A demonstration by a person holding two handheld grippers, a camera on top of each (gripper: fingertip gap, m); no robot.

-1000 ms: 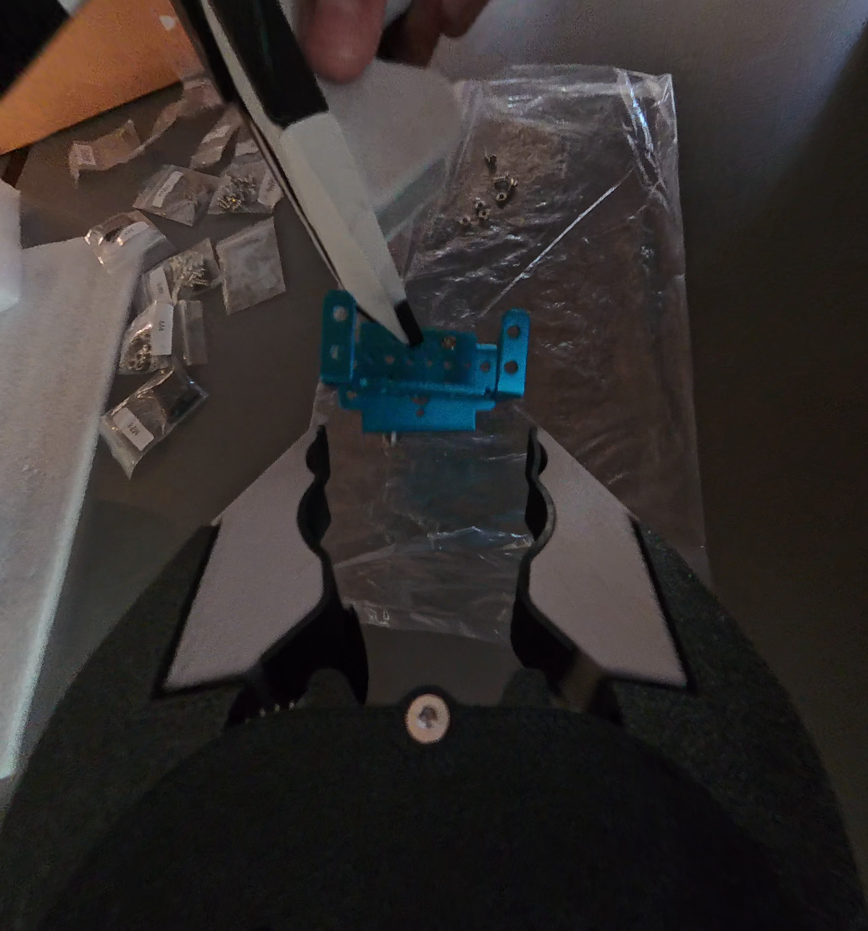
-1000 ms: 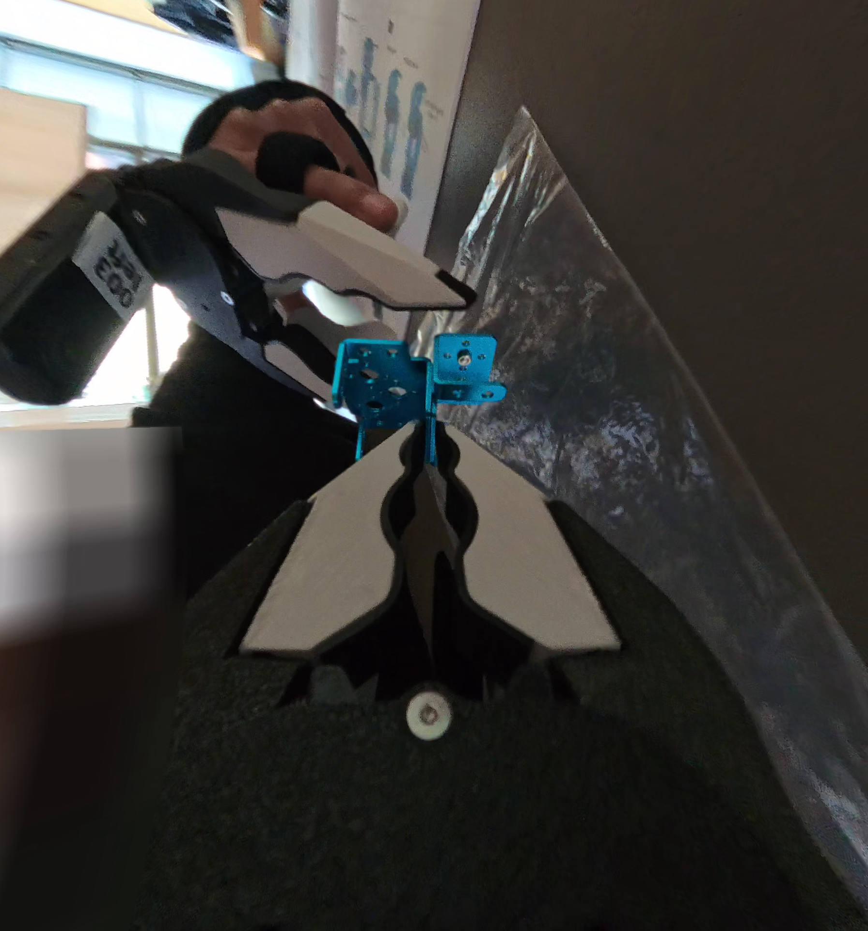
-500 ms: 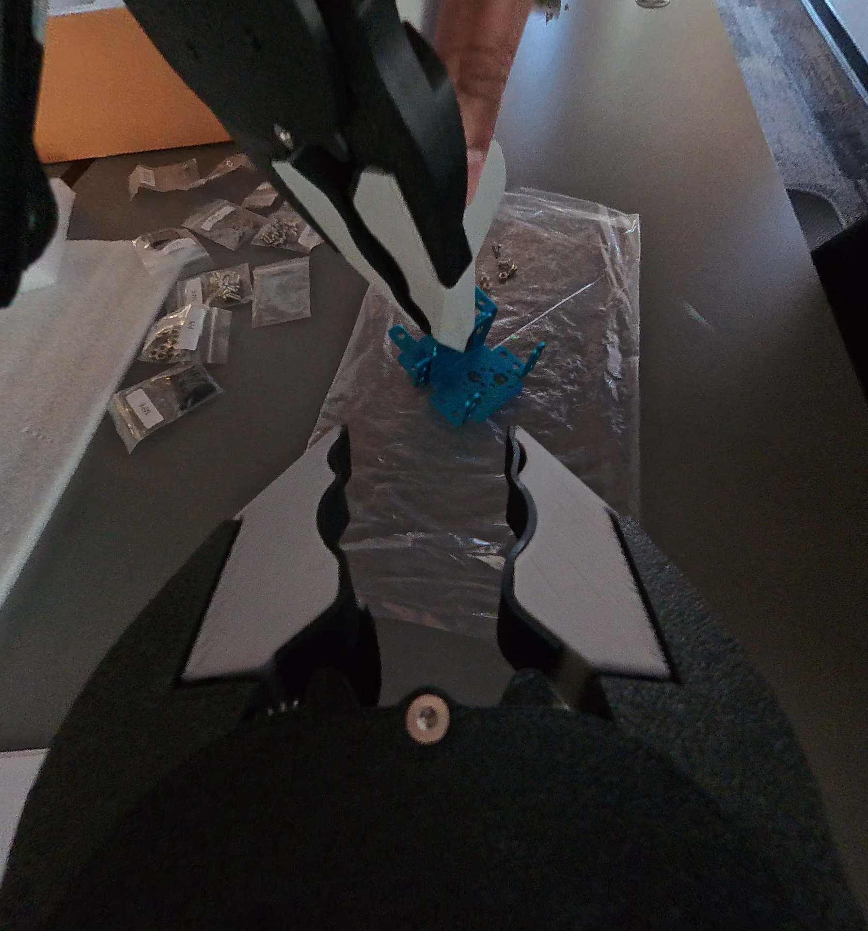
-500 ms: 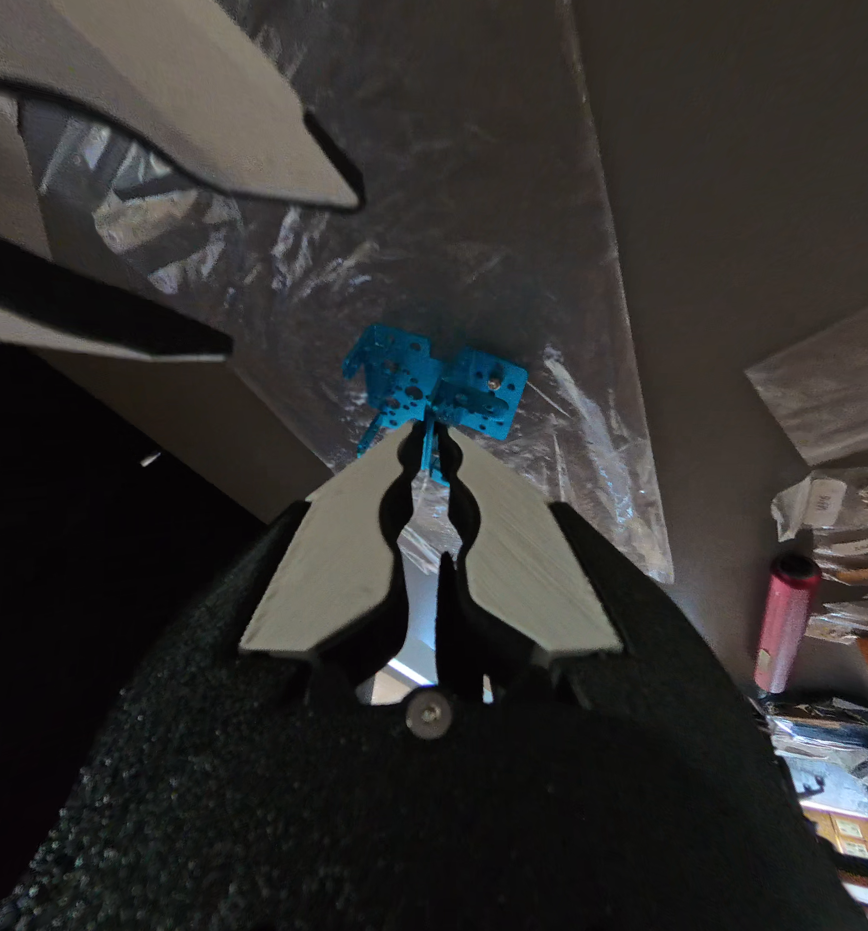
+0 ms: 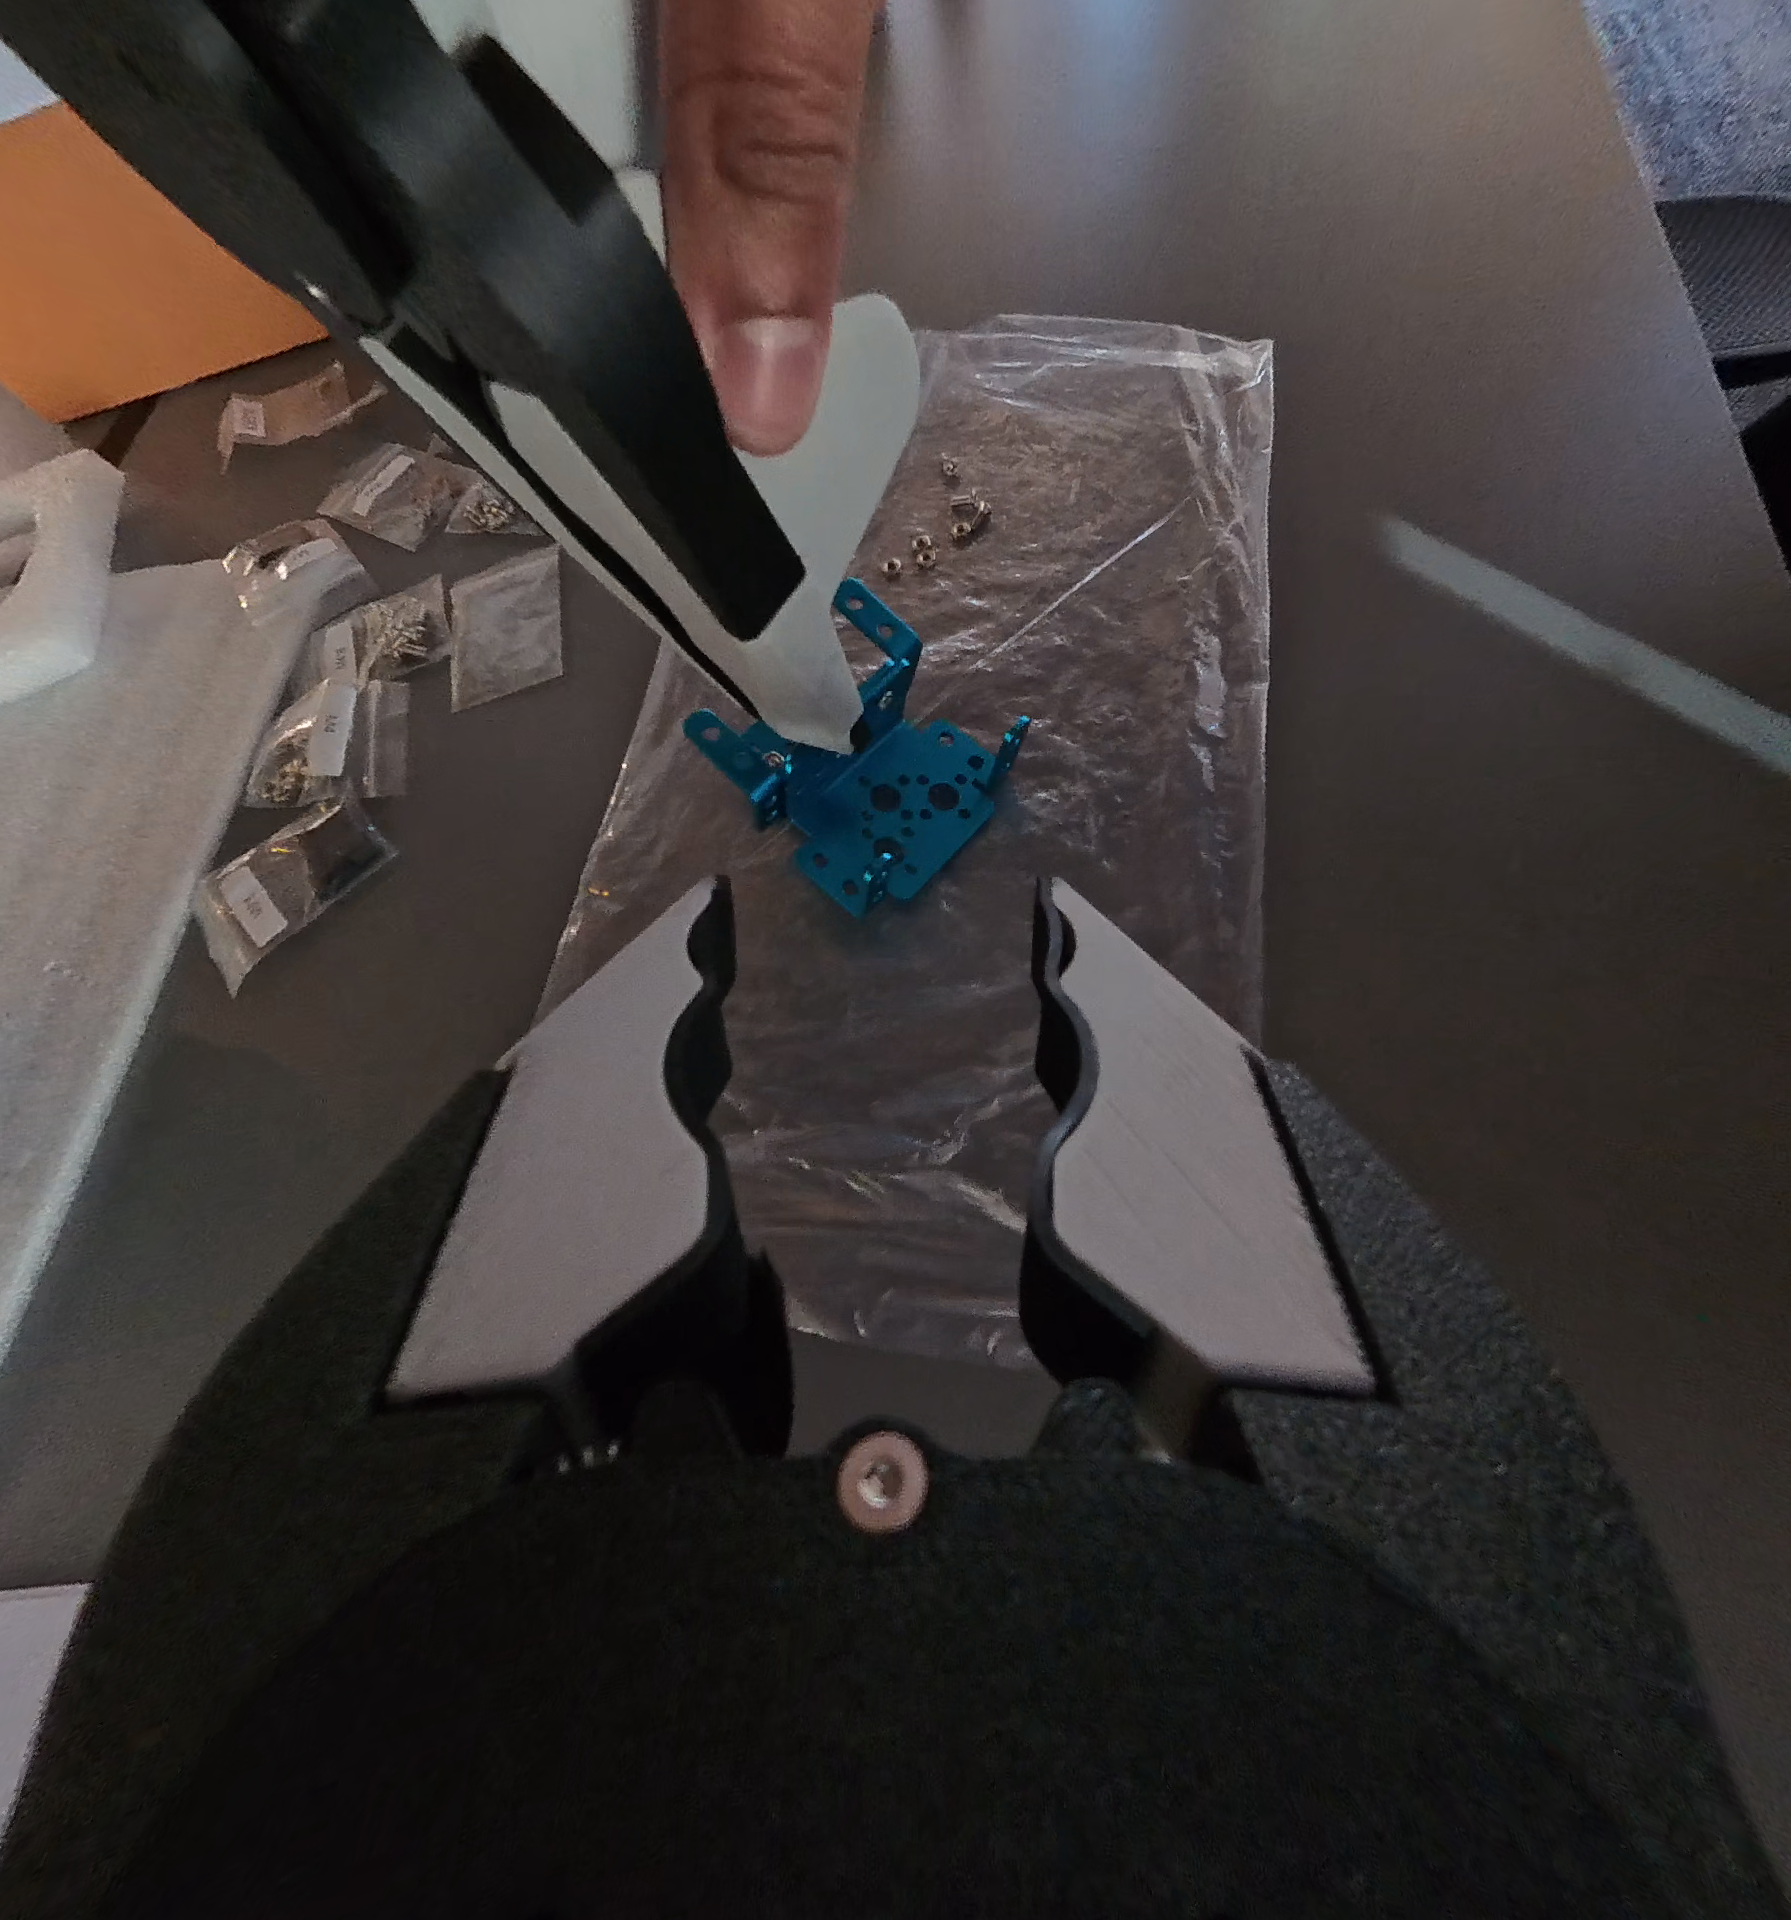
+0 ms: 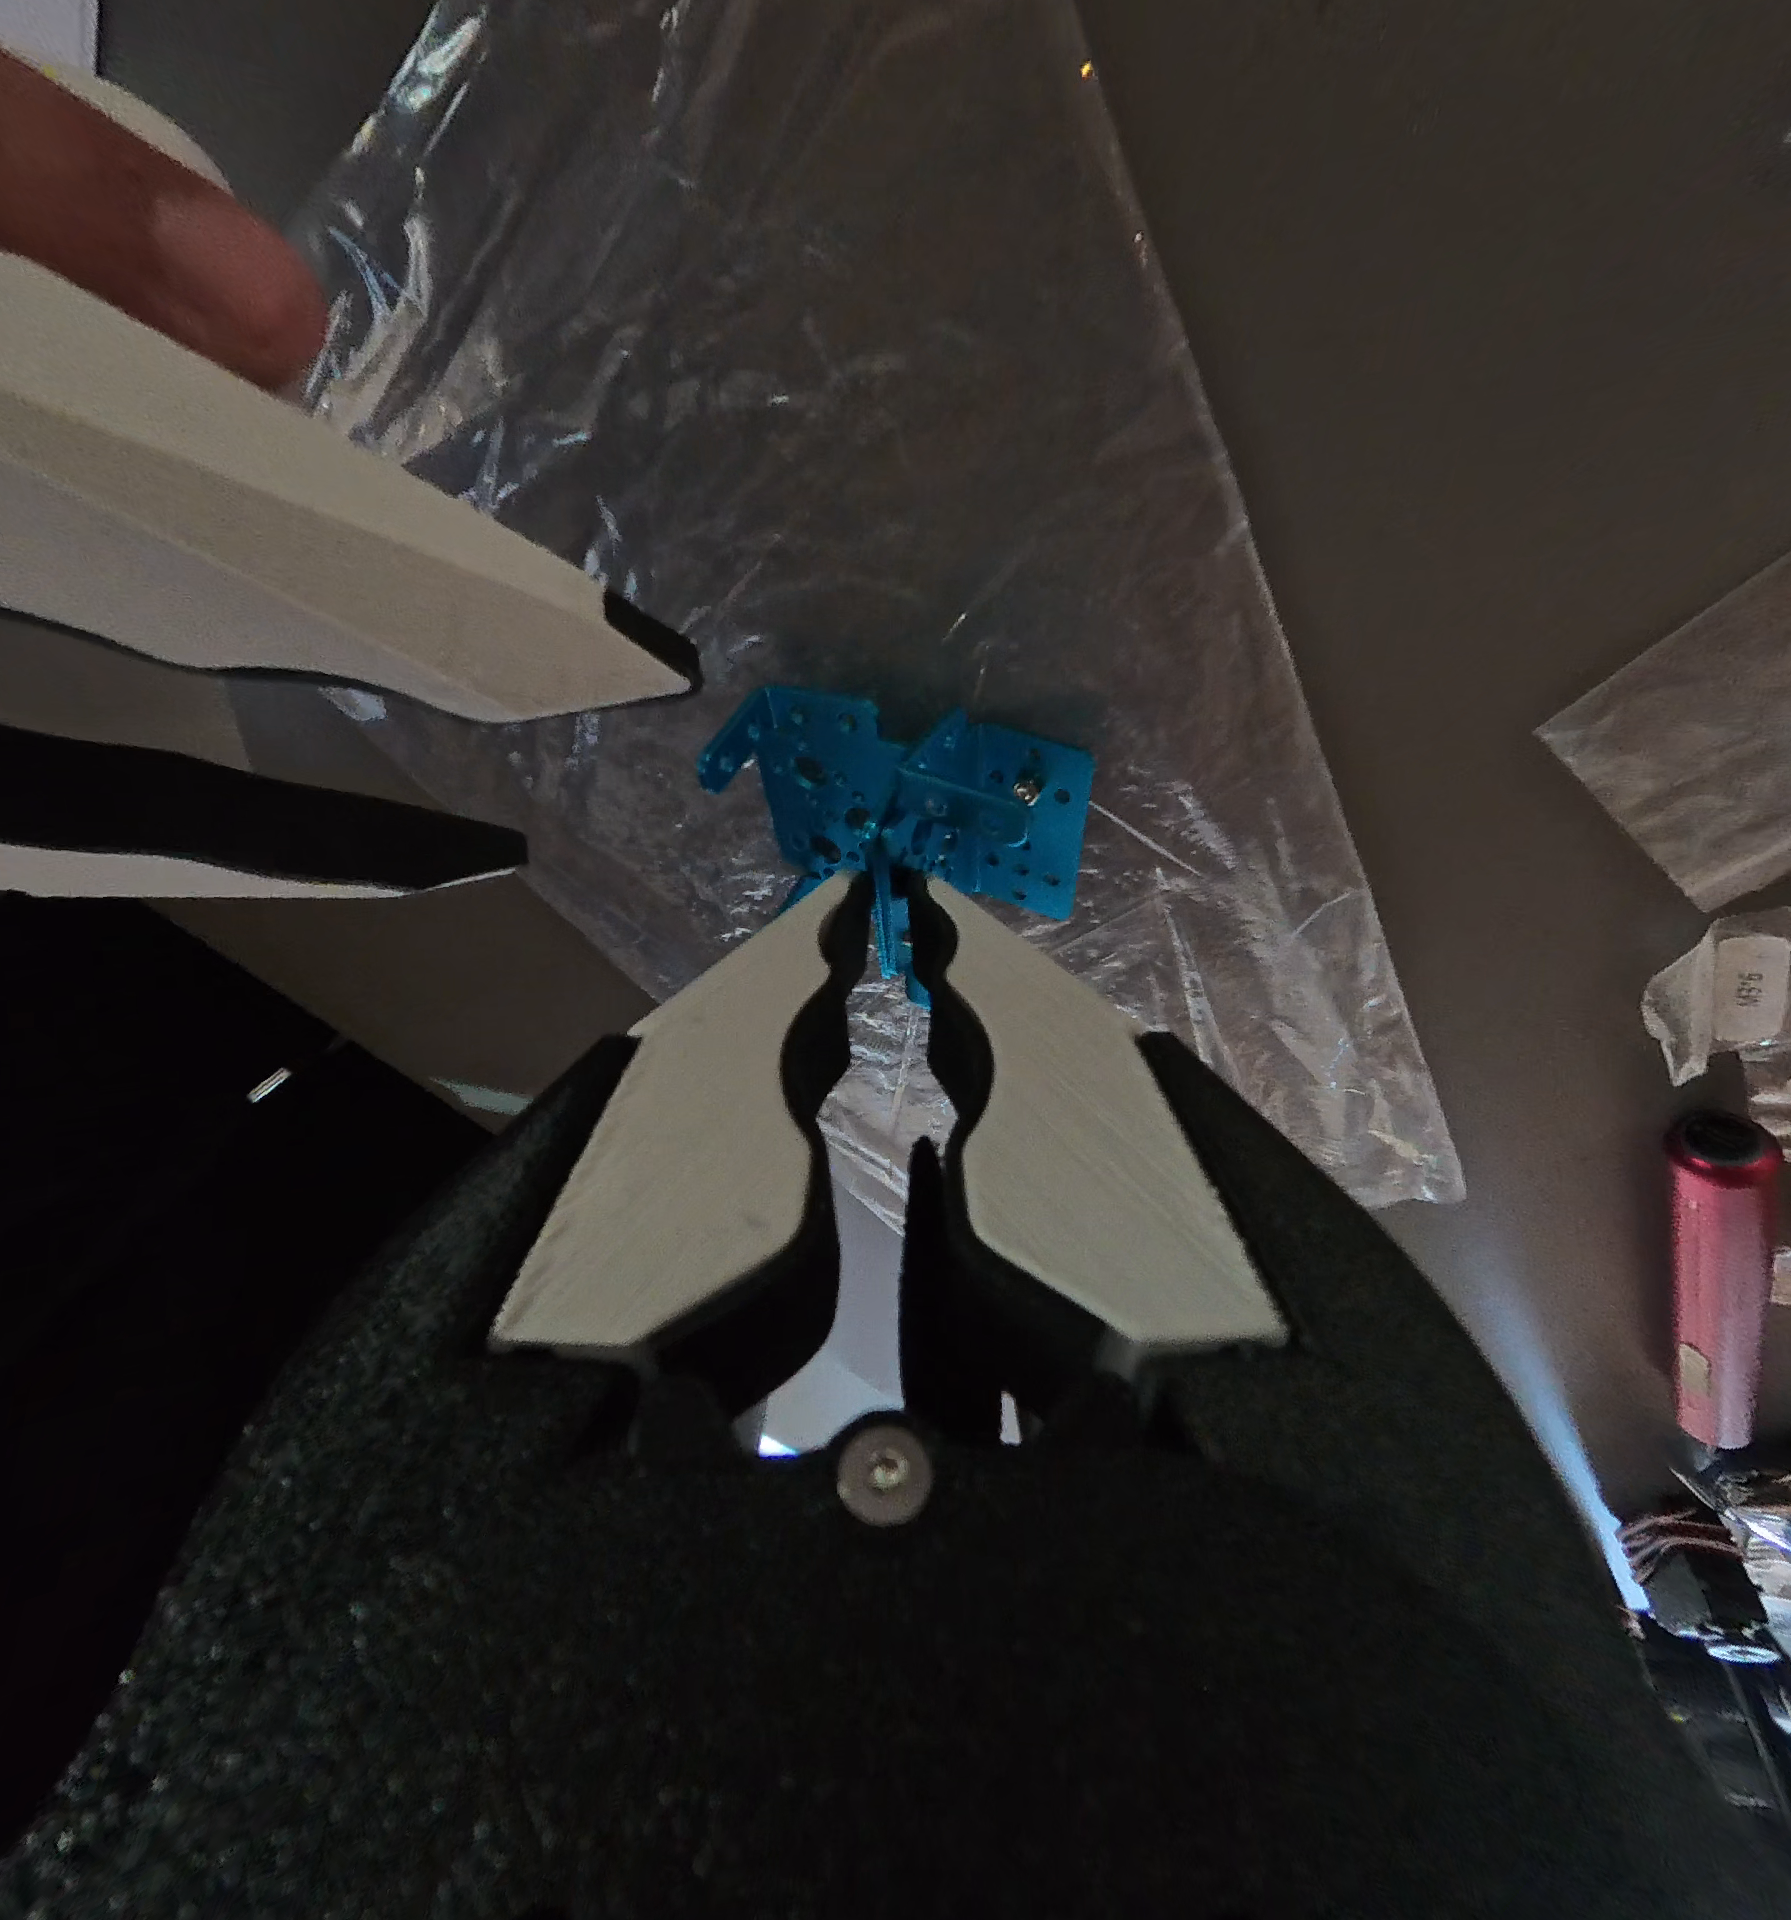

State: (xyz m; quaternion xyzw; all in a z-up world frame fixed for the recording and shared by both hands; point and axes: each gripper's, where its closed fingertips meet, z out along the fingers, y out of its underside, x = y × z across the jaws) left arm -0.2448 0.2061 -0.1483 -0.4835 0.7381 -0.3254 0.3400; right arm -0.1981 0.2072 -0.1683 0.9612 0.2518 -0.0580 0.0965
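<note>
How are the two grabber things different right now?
The left gripper has its fingers wide apart and holds nothing; the right gripper has its fingers pinched shut on a tab of the blue metal bracket. The left one sits back from the bracket; the right one grips it. Both have pale fingers and are over the clear plastic sheet.

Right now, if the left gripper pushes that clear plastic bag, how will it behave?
The clear plastic bag looks thin and crinkled, so probably floppy, bunching rather than sliding whole. The loose nuts lying on it would likely scatter. Its glossy film probably slips easily on the table.
</note>
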